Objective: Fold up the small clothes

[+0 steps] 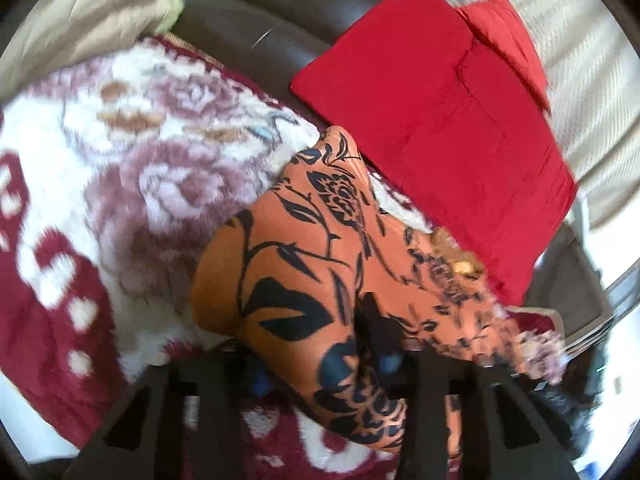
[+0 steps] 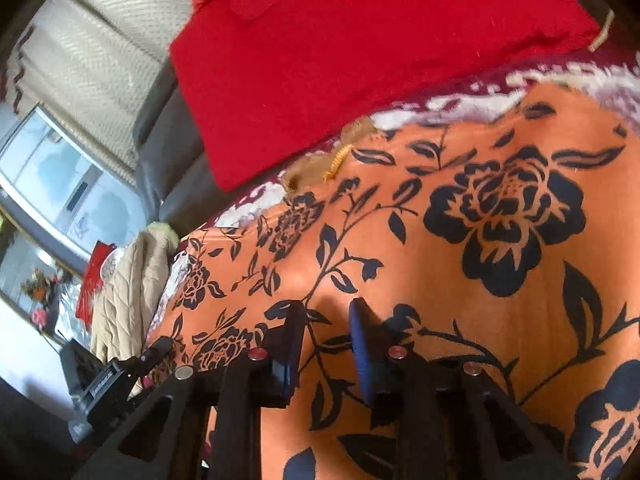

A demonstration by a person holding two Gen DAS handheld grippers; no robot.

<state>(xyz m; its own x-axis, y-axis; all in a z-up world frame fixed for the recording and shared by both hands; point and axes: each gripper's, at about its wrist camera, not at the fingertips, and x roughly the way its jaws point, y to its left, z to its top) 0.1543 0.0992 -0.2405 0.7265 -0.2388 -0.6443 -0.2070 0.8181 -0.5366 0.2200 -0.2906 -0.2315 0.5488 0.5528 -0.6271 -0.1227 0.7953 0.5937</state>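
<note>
An orange cloth with black flowers (image 1: 288, 248) lies on a fleece blanket with a rose pattern (image 1: 120, 160). In the left wrist view a raised fold of it runs up between my left gripper's (image 1: 320, 356) fingers, which are shut on it. The right wrist view shows the same orange cloth (image 2: 460, 240) spread wide, and my right gripper (image 2: 326, 320) pinches a ridge of it between its blue pads (image 2: 362, 344). A black gripper body (image 2: 112, 380), blurred, sits at the cloth's left edge in that view.
A folded red cloth (image 1: 440, 112) (image 2: 340, 60) rests just beyond the orange one, on a dark leather sofa (image 1: 260, 12). A beige quilted garment (image 1: 80, 12) (image 2: 128, 292) lies off to the side. Pale curtains (image 2: 100, 52) and a window stand behind.
</note>
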